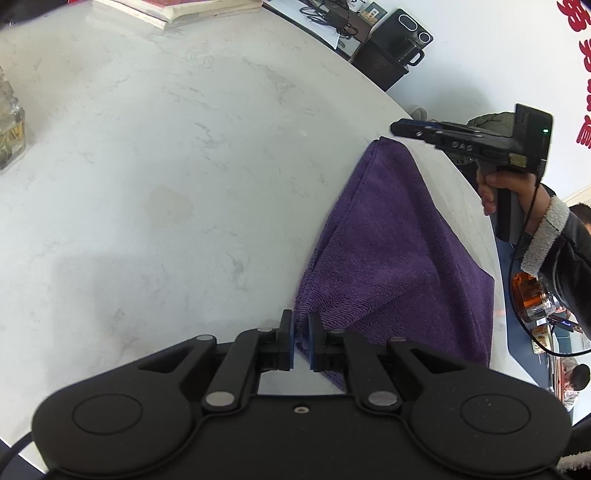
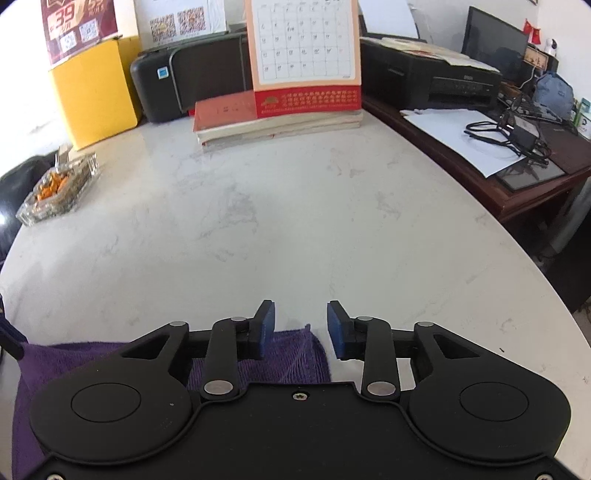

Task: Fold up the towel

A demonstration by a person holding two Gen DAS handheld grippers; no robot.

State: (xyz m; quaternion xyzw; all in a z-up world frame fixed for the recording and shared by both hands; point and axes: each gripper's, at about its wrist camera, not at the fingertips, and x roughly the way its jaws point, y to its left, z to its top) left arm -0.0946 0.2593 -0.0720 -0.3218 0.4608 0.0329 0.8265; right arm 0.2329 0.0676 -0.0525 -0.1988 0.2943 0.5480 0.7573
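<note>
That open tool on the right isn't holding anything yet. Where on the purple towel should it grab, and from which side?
Probably the free corner of the purple towel, lying flat just under the open right tool. Come from above with one finger sliding under the edge. The left tool already pinches the other end, so both ends could then lift together.

Large "39" on the dark red poster (image 2: 79, 27) above the yellow box (image 2: 94, 88); other print illegible

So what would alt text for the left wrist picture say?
The left gripper pinches a corner of a purple towel lying on a white marble table. Beyond the towel's far corner, a hand holds the right gripper above it.
</note>
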